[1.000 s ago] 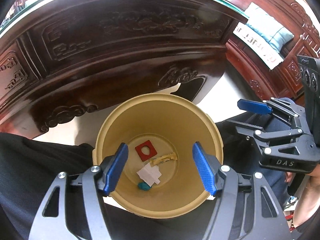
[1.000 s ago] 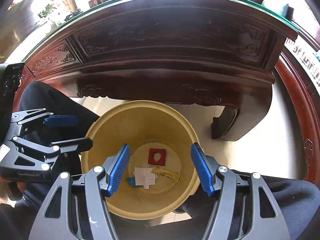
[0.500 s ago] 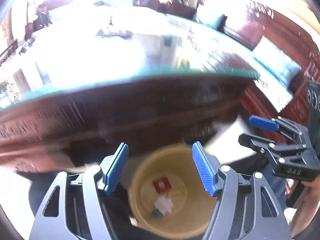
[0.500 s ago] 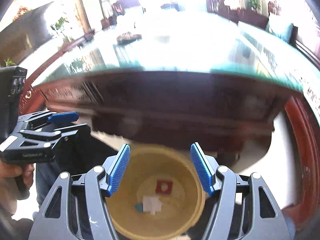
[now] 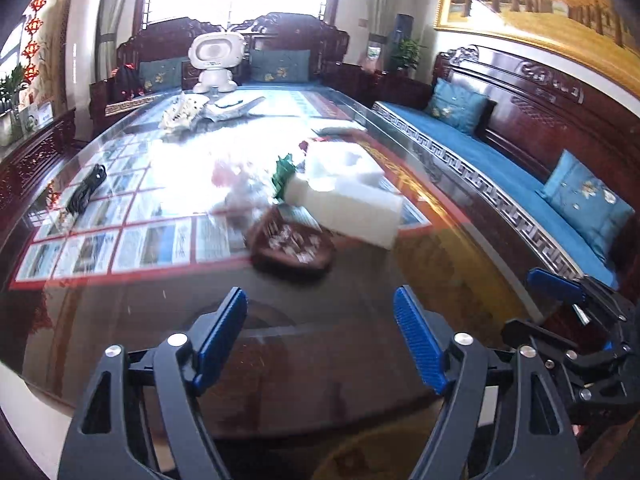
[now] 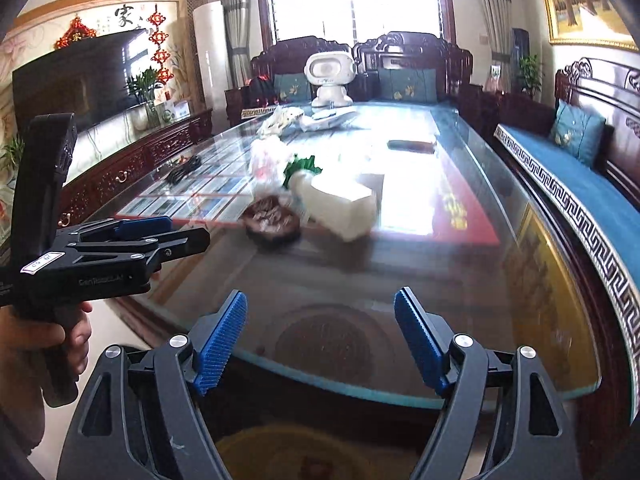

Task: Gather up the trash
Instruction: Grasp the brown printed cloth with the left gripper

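The glass-topped table [image 5: 168, 304] fills both views, seen from its near end, with a blue-cushioned bench [image 5: 492, 168] along one side. Mid-table a cluster is noted: a white block, possibly foam [image 5: 344, 204], lying just beside a dark round basket [image 5: 292, 246], with a clear plastic bag [image 5: 244, 192] and a green scrap [image 5: 285, 172] close behind — all blurred, so contact between them cannot be told. A white robot toy [image 5: 214, 62] stands at the far end. The yellow bin [image 6: 288, 450] shows only as a sliver below the table edge in the right wrist view. Left gripper [image 5: 320, 340]: jaws opening, nothing between them. Right gripper [image 6: 320, 338]: jaws opening, likewise empty. Risk, as judged: the trash is well apart from both grippers and lies against the basket, so a hurried reach could knock the basket or drag its contents; the light block may slide on the glass if pinched off-centre. Against the frame a second ago: both cameras then looked down into the bin with scraps at its bottom — now they have been raised above the tabletop, and the jaws stand wider.
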`<control>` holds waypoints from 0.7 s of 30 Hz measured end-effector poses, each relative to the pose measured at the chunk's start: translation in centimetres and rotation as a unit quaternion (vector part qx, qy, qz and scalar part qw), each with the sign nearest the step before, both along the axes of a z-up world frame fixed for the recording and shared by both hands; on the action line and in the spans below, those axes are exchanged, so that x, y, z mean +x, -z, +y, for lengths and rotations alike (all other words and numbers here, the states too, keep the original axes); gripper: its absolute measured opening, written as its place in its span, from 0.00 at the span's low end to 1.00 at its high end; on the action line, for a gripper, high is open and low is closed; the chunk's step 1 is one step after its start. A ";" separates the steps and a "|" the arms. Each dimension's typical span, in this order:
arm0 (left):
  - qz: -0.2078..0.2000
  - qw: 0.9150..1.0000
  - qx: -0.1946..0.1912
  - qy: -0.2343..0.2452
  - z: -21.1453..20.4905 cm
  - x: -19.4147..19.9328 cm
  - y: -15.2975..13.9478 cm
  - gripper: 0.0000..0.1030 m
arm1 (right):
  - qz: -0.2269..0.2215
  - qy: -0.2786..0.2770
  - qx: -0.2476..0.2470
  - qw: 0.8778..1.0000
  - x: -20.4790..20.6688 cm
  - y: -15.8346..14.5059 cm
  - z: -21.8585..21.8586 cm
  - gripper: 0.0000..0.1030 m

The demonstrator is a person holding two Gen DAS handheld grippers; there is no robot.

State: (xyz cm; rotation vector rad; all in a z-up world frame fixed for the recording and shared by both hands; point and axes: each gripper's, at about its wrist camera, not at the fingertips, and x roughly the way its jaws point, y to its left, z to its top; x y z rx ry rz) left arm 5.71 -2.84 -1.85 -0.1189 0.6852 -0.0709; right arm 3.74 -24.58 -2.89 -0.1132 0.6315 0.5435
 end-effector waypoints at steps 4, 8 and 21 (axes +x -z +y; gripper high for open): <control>0.011 1.000 -0.002 -0.015 0.6 3.1 0.4 0.77 | 0.008 0.004 0.003 1.000 2.6 0.0 -0.2 0.77; 0.027 0.999 -0.001 -0.027 1.1 6.0 1.7 0.77 | 0.014 0.003 0.010 1.000 4.1 0.5 -0.2 0.78; 0.057 0.997 0.024 -0.054 1.7 12.2 5.0 0.77 | 0.041 -0.013 0.034 0.998 8.7 2.0 -0.7 0.78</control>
